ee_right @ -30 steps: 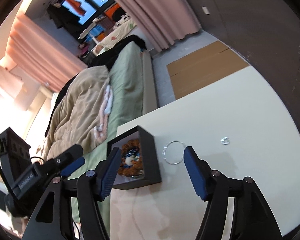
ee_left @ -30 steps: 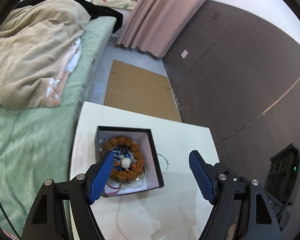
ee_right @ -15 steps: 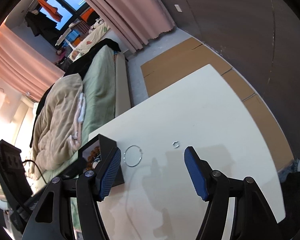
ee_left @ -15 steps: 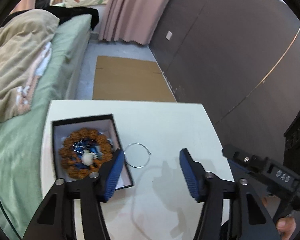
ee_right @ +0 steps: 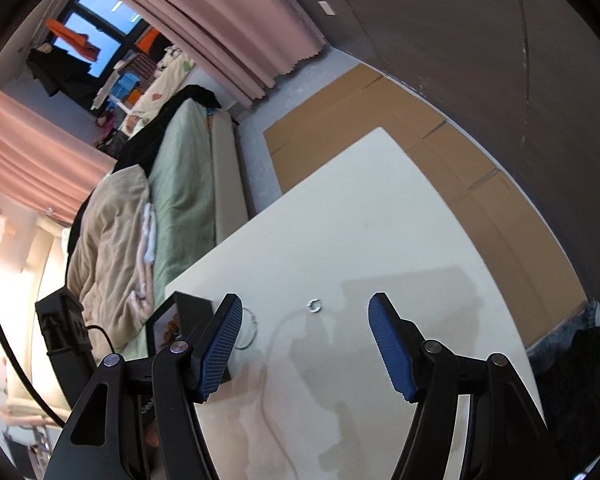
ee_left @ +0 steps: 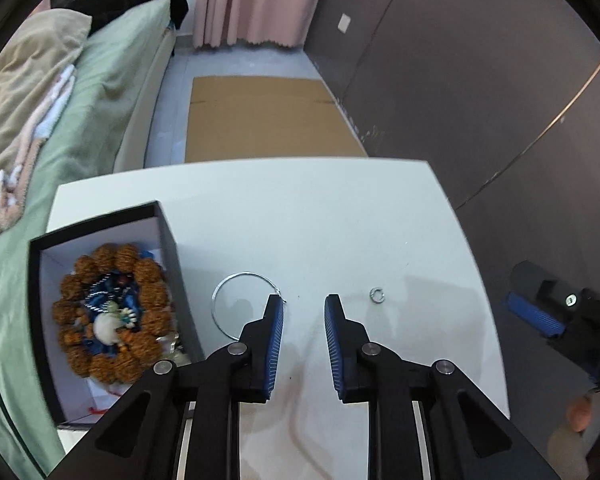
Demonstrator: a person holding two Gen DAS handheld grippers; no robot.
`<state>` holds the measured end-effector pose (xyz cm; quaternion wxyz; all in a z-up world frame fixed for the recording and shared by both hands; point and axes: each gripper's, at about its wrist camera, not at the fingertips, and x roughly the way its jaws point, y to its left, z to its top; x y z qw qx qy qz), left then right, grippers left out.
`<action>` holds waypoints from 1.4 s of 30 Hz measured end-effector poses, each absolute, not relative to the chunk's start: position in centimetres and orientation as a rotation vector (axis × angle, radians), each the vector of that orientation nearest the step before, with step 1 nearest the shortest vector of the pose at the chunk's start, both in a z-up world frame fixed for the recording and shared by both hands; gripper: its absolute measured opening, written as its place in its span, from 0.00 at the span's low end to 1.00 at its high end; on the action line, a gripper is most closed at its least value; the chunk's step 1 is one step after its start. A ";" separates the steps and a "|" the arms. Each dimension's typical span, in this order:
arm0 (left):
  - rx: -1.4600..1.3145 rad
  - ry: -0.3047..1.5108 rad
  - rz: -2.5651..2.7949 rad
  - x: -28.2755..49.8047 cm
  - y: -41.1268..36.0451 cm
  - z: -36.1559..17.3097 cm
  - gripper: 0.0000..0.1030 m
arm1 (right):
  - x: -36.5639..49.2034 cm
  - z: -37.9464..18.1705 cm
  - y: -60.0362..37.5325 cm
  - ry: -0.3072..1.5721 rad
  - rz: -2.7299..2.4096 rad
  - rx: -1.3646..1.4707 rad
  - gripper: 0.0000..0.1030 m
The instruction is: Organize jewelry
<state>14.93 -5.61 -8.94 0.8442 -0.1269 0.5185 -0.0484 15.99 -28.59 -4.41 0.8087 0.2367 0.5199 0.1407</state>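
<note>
Two loose pieces lie on the white table [ee_left: 340, 216]: a silver hoop [ee_left: 236, 304] just beside the black box [ee_left: 172, 248] holding a beaded bracelet [ee_left: 112, 316], and a small ring [ee_left: 377, 295]. Left gripper [ee_left: 304, 312] narrowly parted, empty; right gripper [ee_right: 304, 316] wide apart, empty.

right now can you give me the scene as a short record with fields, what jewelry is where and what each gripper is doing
surface: white table
container: open black box with white lining, at the table's left side
in the box: brown beaded bracelet ringed around blue and white pieces
loose on table: thin silver hoop just right of the box; small silver open ring further right
left gripper: open, narrow gap, empty, above the table between hoop and ring
right gripper: wide open, empty, ring seen between its fingers
</note>
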 end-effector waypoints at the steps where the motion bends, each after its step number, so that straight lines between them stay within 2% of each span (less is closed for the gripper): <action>1: -0.262 1.105 -0.100 15.1 -5.9 -9.3 0.22 | 16.2 -4.5 -28.7 1.117 0.294 0.509 0.64; 11: -0.156 1.191 -0.047 17.2 -8.3 -12.5 0.21 | 17.0 -4.6 -29.3 1.124 0.286 0.519 0.64; 21: -0.136 1.174 -0.038 17.0 -8.3 -12.6 0.20 | 17.7 -4.8 -29.4 1.152 0.282 0.502 0.64; 22: -0.152 1.170 -0.036 16.9 -8.0 -12.6 0.12 | 17.7 -4.9 -29.3 1.153 0.283 0.497 0.64; 23: -0.188 1.180 -0.060 17.0 -7.8 -12.9 0.00 | 17.7 -5.0 -29.2 1.155 0.284 0.491 0.64; 32: -0.234 1.087 -0.143 15.7 -7.8 -10.3 0.00 | 17.3 -5.3 -28.4 1.166 0.287 0.459 0.64; 39: -0.224 1.185 -0.108 15.9 -7.5 -11.9 0.00 | 16.9 -5.5 -28.1 1.176 0.290 0.430 0.64; 42: -0.226 1.202 -0.101 16.0 -7.4 -12.2 0.05 | 16.7 -5.4 -27.9 1.172 0.290 0.421 0.64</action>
